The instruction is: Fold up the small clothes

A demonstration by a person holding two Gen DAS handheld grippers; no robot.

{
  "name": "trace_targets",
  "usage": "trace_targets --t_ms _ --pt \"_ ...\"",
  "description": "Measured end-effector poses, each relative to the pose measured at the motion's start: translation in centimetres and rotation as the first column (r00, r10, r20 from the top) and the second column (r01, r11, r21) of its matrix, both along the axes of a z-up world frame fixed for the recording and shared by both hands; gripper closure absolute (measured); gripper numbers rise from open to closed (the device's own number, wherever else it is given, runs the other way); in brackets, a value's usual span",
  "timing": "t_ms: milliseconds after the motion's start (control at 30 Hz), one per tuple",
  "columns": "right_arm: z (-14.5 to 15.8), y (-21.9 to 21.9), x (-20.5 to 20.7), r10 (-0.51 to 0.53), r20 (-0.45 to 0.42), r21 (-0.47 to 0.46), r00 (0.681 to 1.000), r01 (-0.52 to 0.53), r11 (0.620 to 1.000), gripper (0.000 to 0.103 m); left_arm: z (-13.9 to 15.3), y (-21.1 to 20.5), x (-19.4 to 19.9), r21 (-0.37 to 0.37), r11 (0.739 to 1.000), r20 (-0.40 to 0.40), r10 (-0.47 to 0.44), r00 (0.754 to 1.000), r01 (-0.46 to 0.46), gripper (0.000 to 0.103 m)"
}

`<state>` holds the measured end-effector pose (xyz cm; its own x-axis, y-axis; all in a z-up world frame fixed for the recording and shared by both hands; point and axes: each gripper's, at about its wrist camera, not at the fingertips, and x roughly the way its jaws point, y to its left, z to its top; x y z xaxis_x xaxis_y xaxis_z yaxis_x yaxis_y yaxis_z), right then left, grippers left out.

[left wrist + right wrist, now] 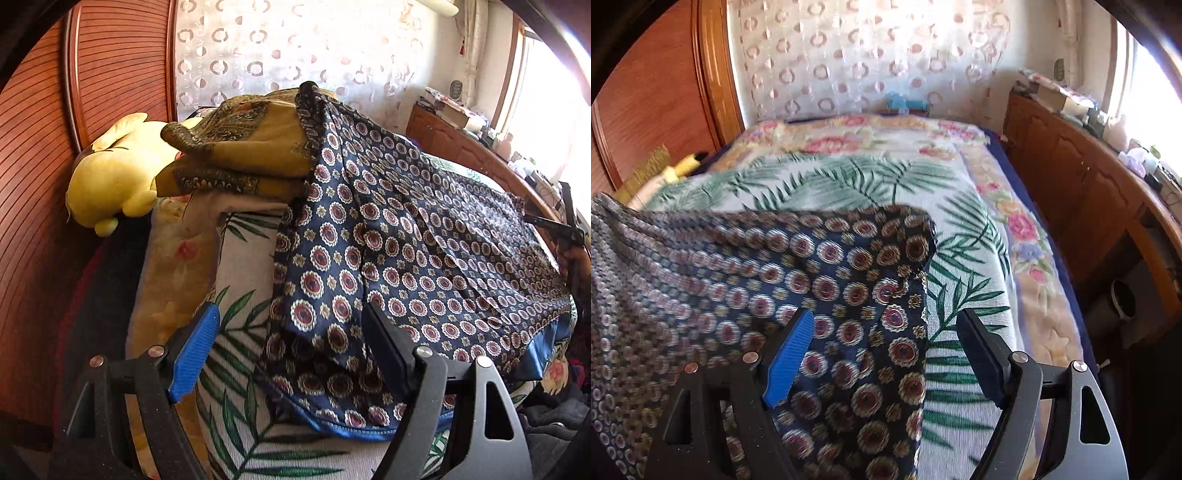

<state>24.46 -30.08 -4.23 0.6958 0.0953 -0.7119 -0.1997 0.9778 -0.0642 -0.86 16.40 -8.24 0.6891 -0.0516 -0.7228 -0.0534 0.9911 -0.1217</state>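
A navy cloth with red-and-white medallions (pixel 406 258) lies spread on the bed, one end draped up over a pile; it also shows in the right wrist view (pixel 757 280). My left gripper (pixel 291 325) is open, its jaws astride the cloth's near left edge, not closed on it. My right gripper (pixel 886 325) is open over the cloth's right edge, its blue pad (pixel 790 354) above the cloth, the black pad (pixel 982 354) above the bedspread. The right gripper also shows in the left wrist view (pixel 554 225) at the cloth's far corner.
A palm-leaf bedspread (pixel 849 181) covers the bed. A folded mustard cloth (pixel 240 155) tops a pile beside a yellow plush toy (pixel 110 173). A wooden headboard (pixel 44 147) stands left, a wooden cabinet (pixel 1071 170) with clutter right, under a bright window.
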Motion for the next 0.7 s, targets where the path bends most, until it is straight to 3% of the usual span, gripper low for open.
trace_targets --t_ms 267,367,700 --pt "-0.1 4.2 -6.5 0.163 0.019 0.012 0.986 -0.163 0.987 0.022 -0.3 -0.3 -1.1 -0.043 0.999 0.005 -0.005 1.0 0.005 0.031" --pt "-1.0 5.9 -8.0 0.199 0.011 0.001 0.98 -0.199 0.98 0.022 -0.2 -0.5 -1.2 -0.047 0.999 0.01 0.003 1.0 -0.003 0.044" --pt "-2.7 9.1 -11.2 0.259 -0.017 -0.031 0.966 -0.26 0.965 0.022 -0.2 -0.5 -1.3 -0.052 0.999 0.018 0.012 1.0 -0.011 0.045"
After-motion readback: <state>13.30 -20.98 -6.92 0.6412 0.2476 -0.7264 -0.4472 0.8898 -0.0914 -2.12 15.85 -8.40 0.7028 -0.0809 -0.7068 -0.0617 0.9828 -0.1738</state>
